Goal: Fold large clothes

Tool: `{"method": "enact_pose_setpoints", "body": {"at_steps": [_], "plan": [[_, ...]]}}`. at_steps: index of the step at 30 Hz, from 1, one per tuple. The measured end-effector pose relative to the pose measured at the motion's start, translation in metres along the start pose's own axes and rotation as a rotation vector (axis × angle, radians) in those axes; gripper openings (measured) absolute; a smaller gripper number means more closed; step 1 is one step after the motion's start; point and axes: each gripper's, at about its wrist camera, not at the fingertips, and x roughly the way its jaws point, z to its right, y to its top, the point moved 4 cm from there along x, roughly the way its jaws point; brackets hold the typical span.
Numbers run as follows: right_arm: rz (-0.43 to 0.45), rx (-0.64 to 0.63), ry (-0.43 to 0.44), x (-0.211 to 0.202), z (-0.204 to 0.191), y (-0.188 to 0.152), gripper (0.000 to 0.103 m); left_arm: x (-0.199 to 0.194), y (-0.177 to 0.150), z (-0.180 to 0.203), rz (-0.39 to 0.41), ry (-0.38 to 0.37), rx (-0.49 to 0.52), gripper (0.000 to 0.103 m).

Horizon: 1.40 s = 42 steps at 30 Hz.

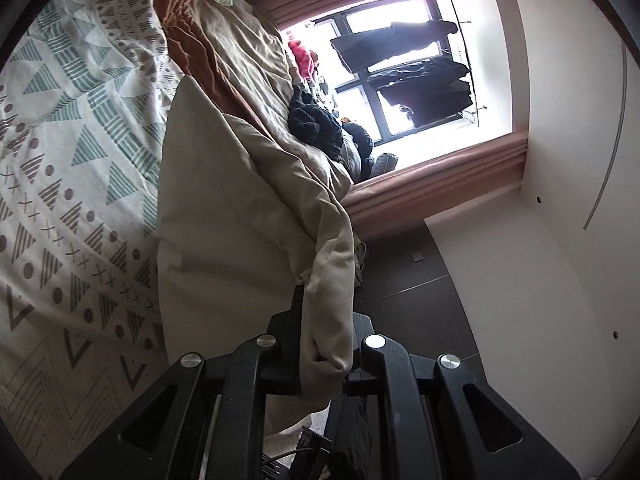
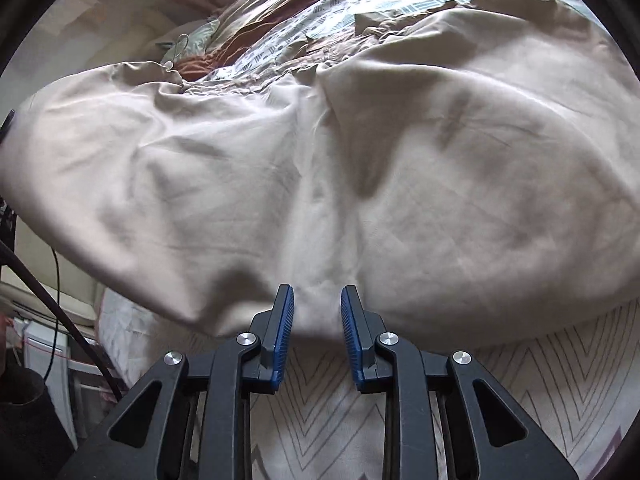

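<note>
On the patterned bedsheet [image 2: 320, 420], our left gripper [image 1: 324, 344] clamps the beige garment [image 2: 320, 160]; the right gripper [image 2: 317, 312], jaws apart and empty, should pinch the near hem squarely.

One beige garment [image 2: 320, 184]; one patterned bedsheet [image 1: 80, 160]; one window [image 1: 400, 72]; two grippers, left gripper [image 1: 324, 344], right gripper [image 2: 317, 320]; dark hanging clothes beyond the left gripper, perhaps three [image 1: 424, 84].

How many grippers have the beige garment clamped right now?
1. The left gripper is shut on a bunched fold of the beige garment, lifting it off the patterned bed cover. The right gripper has a gap between its pads, poised at the garment's near edge, gripping nothing.
</note>
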Motion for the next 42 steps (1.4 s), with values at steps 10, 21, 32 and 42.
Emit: {"method": "enact_pose_setpoints", "body": {"at_steps": [10,21,32,42], "plan": [[0.203,0.059,0.005,-0.094,0.033,0.024,0.062,0.06,-0.014,0.061,-0.08,-0.058,0.047,0.014],[0.35,0.258,-0.008,-0.169,0.12,0.001,0.073,0.144,-0.044,0.09,-0.211,-0.1,0.038,0.014],[0.401,0.392,-0.063,-0.217,0.186,-0.022,0.073,0.248,-0.103,0.086,-0.406,-0.032,0.048,0.014],[0.401,0.438,-0.079,-0.23,0.202,-0.035,0.073,0.287,-0.167,0.078,-0.555,0.045,0.1,0.014]]}}
